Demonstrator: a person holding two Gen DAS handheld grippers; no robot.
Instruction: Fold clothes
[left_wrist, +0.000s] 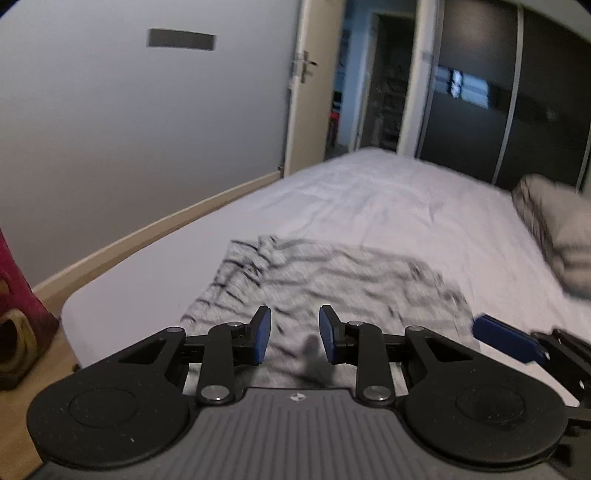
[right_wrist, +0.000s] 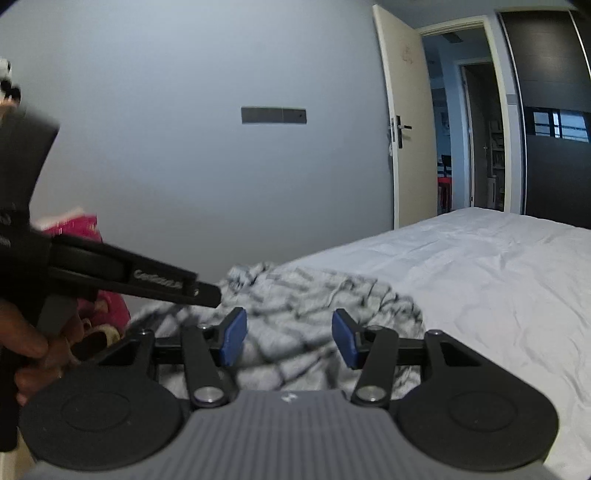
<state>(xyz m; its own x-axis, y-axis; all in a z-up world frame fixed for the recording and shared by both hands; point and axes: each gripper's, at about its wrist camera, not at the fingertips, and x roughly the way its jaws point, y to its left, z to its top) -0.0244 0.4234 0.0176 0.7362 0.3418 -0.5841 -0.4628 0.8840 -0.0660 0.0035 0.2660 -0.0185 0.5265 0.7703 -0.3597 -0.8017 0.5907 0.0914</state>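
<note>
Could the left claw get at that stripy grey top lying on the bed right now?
Probably yes. The left claw is open and empty, and the stripy grey top lies spread on the bed just ahead of its tips, with nothing between them.

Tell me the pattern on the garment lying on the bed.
Grey garment with dark crossing lines; right wrist view shows it best.

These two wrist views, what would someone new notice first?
First, the grey garment with black stripes, spread rumpled on the near end of the white-sheeted bed. Next, the left tool and right tool, both open and empty above it. Farther right on the bed lies a grey folded pile.
</note>
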